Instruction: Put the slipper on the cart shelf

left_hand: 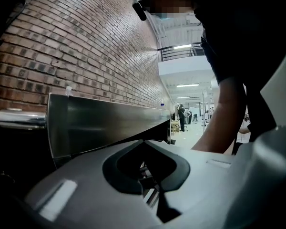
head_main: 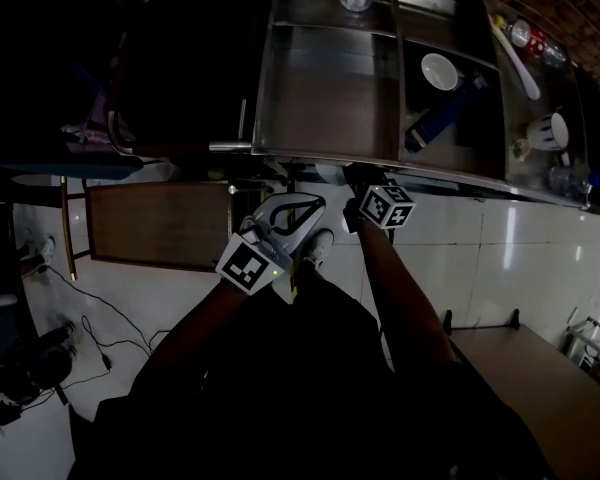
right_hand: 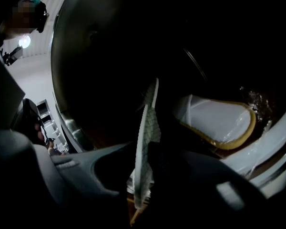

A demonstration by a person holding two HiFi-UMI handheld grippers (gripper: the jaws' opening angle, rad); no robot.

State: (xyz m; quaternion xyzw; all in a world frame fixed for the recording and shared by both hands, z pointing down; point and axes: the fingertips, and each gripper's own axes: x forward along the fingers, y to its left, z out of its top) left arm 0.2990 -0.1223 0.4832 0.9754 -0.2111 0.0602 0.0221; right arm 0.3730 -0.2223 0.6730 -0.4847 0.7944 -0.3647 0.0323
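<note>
My right gripper (right_hand: 142, 171) is clamped on the slipper (right_hand: 147, 128), pinching it across its thickness near the lower end, so the jaws stand only as far apart as the sole is thick. The slipper stands on edge. Its long axis runs from 6 o'clock up to 12 o'clock in the right gripper view, with the cross-hatched sole turned toward 9 o'clock and the free end pointing away from me into the dark lower level of the cart (head_main: 325, 88). I cannot tell toe from heel. A second slipper (right_hand: 219, 120) lies flat at 3 o'clock, near mine but apart from it. My left gripper (left_hand: 155, 197) is closed on nothing and sits beside the cart handle (left_hand: 19, 119) at 9 o'clock. The hold is narrow and far from the middle, so I judge the long free end could swing or slide out of the pads if it bumps the shelf rim. It could also land on top of the other slipper, or tip over once let go, because it is upright and the space is dark.
</note>
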